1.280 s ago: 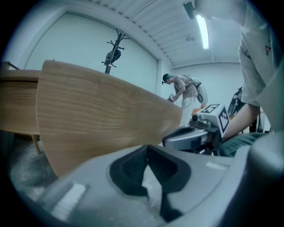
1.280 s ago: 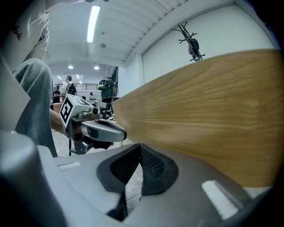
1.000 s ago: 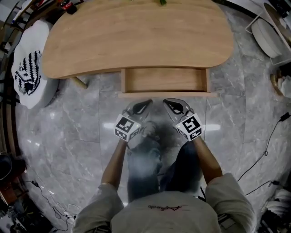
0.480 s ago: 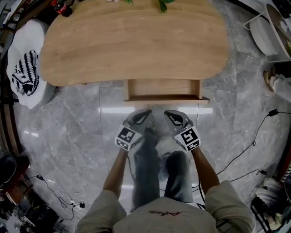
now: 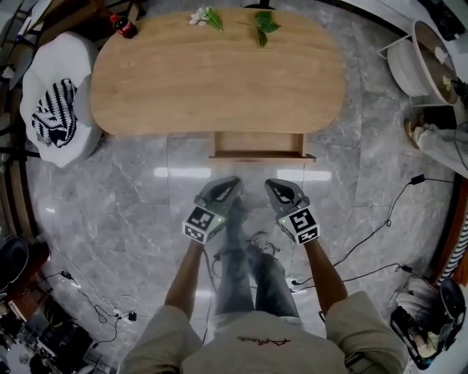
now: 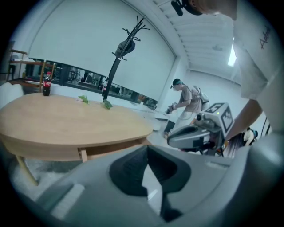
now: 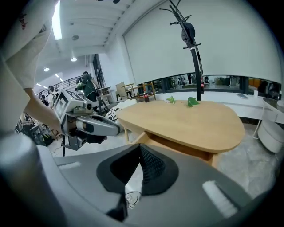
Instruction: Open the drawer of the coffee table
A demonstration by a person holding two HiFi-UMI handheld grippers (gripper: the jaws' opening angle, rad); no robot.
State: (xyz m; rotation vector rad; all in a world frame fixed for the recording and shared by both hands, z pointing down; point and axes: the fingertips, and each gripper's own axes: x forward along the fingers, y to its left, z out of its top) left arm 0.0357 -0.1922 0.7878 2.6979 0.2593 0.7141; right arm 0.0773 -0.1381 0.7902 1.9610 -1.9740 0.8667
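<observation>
- Drawer (image 5: 257, 144) is seen pulled out from the near edge of the coffee table (image 5: 219, 69), a bit right of centre; judged open, task prob. done.
- Left gripper (image 5: 231, 185) & right gripper (image 5: 273, 185): jaws pressed together, nothing btwn them. Both are held side by side on the near side, well apart from the drawer front.
- Step in hand is judged as finishing off: drawer front not to be nudged back in.
- If more travel is wanted, the front lip should be taken at mid-width & pulled straight to the near side, level, so skew/jam is avoided.
- Bottle (image 5: 126, 26) & leaves (image 5: 262, 20) at the far edge shouldn't be shaken; table not to be dragged.
- Cable (image 5: 380, 219) on the floor at right is to be minded.
</observation>
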